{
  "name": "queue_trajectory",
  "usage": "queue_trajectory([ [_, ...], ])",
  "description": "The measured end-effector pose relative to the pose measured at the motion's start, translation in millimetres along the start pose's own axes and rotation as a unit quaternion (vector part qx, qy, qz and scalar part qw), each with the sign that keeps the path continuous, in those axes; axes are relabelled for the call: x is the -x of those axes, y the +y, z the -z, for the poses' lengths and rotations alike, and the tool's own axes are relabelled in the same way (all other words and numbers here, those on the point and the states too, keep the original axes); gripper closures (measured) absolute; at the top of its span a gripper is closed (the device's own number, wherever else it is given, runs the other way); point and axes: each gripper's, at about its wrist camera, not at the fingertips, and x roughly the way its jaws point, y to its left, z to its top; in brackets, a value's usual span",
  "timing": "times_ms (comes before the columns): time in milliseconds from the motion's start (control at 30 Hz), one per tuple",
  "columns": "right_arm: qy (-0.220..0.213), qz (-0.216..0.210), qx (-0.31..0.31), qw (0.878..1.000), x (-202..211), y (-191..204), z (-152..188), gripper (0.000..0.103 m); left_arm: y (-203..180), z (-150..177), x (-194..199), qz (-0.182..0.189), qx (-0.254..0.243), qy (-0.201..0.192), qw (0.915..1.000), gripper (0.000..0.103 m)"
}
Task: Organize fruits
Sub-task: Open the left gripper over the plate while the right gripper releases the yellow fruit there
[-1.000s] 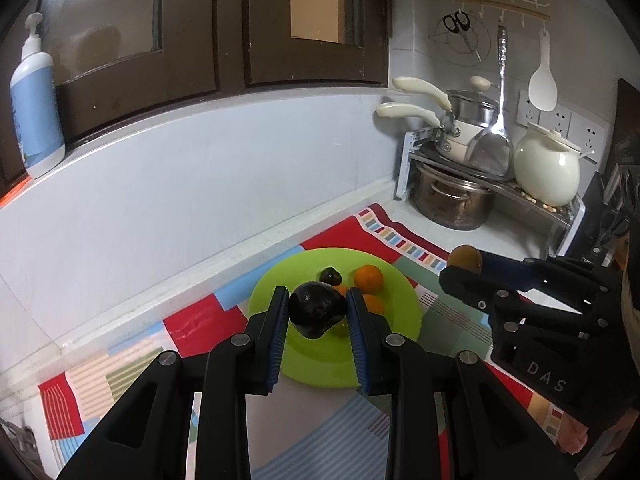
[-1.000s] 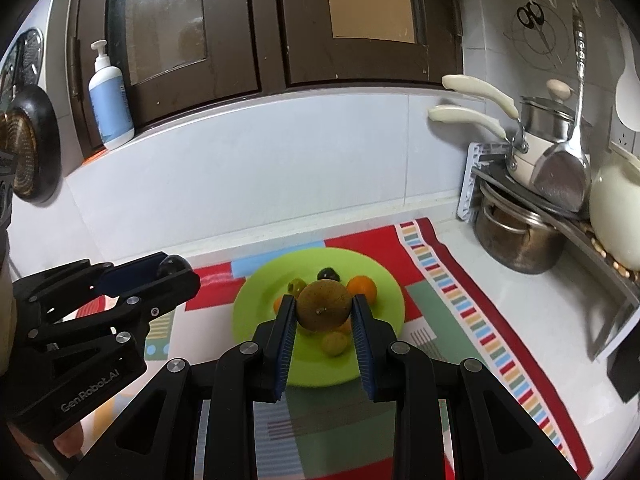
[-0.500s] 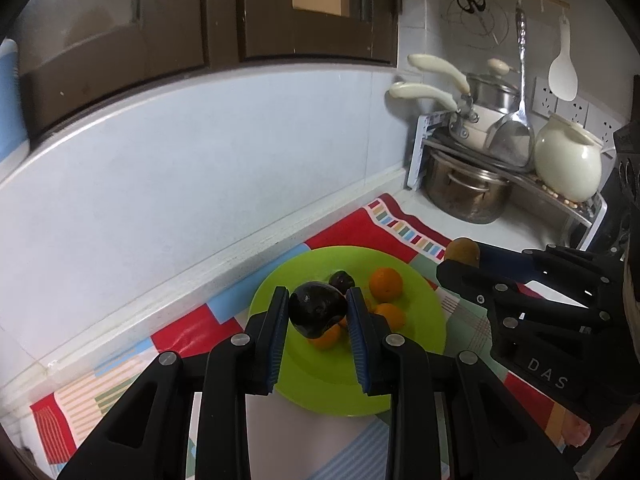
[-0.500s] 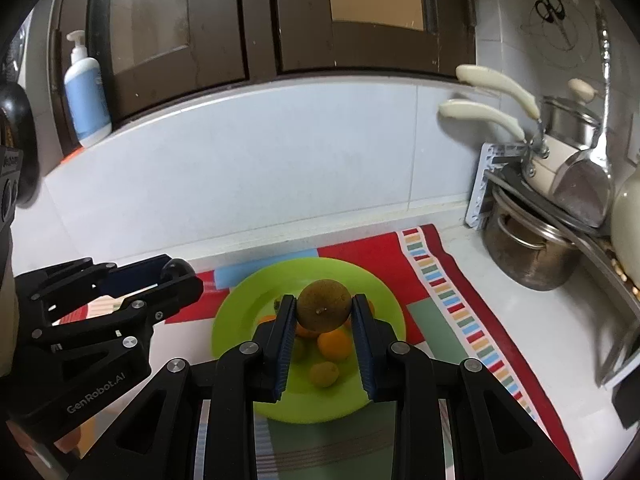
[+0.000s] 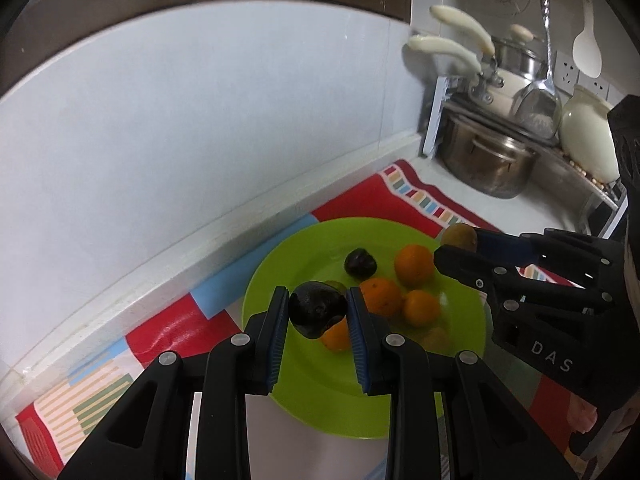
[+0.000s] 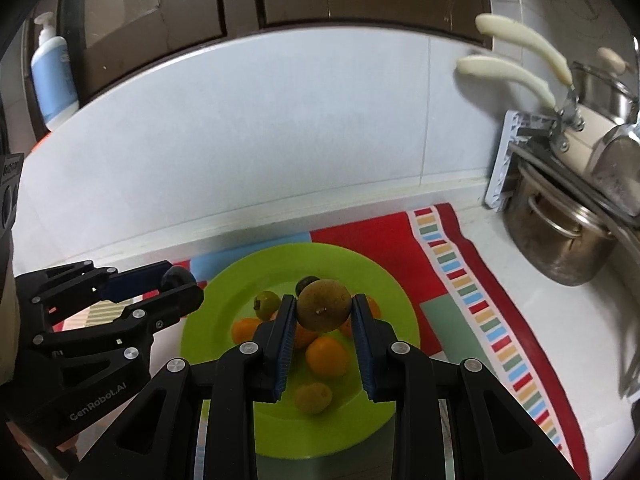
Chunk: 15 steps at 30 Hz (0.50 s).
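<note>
You are at the delivery step: both fruits are carried over the green plate [image 5: 280,380], and the next move calls for lowering each to a bare patch before letting go.

On the left, your left gripper [image 5: 318,312] is clenched on a dark avocado [image 5: 317,313], glossy, lumpy and near-black, held above the plate's near left part. Free space lies at the near edge, clear of the small oranges [image 5: 414,263] heaped mid-plate.

To the right, your right gripper [image 6: 324,310] grips a brown kiwi [image 6: 325,309], round, matt and rough-skinned, above the pile's centre. Set it low, or it may roll off the smooth, shallow plastic plate onto the striped cloth mat [image 6: 480,312].

Far right stand steel pots [image 6: 560,244] on a rack.
</note>
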Motion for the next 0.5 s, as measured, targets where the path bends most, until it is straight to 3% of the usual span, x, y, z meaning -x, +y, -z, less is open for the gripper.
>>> queue_trajectory([
  [367,0.022,-0.002,0.002,1.0,-31.4,-5.6,-0.4,0.074,4.6,-0.5,-31.6,0.016,-0.001,0.023,0.9996,0.074],
  [500,0.02,0.0,0.001,1.0,-32.8,-8.9,-2.2,0.071,3.8,-1.1,-31.5,0.012,-0.002,0.024,0.9996,0.065],
])
